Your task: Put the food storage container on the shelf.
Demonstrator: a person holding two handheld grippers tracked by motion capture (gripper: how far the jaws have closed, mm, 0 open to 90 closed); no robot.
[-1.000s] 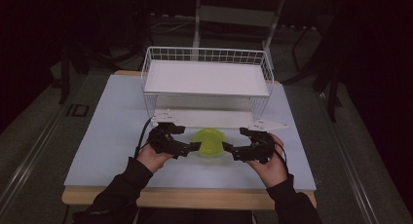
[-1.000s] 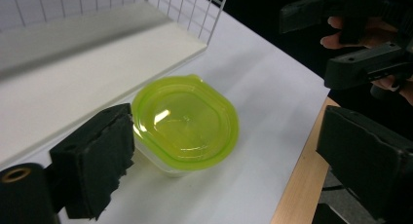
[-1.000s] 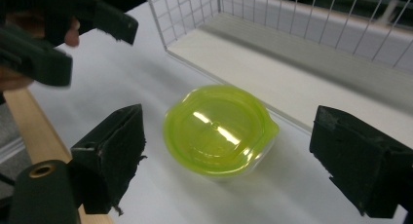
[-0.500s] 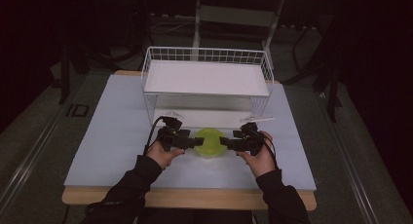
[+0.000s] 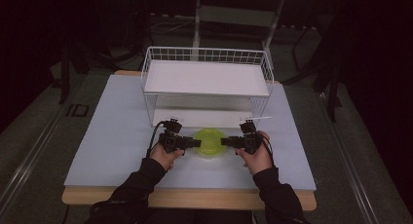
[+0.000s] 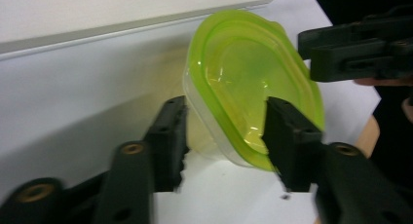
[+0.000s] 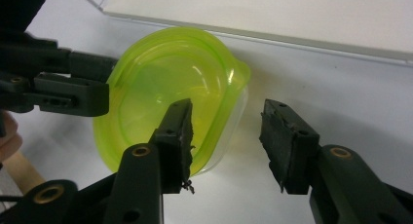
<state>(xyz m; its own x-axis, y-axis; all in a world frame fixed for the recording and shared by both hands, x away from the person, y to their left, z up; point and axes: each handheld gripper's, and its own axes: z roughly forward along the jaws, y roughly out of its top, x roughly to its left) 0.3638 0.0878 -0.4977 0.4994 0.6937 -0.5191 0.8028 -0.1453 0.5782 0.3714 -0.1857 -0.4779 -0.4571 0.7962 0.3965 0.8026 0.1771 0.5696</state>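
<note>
High view: round translucent lime-green plastic container [image 5: 208, 141] on pale blue table mat [image 5: 107, 136], before white wire basket shelf [image 5: 207, 78]. Left gripper [image 5: 195, 143] and right gripper [image 5: 225, 141] lowered closer than earlier, jaws just been closing, straddling opposite rims, not yet clamped

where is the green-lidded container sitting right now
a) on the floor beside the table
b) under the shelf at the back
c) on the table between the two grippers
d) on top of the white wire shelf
c, since the green-lidded container rests on the table in front of the wire shelf, with the left gripper and right gripper at its two sides.
</note>
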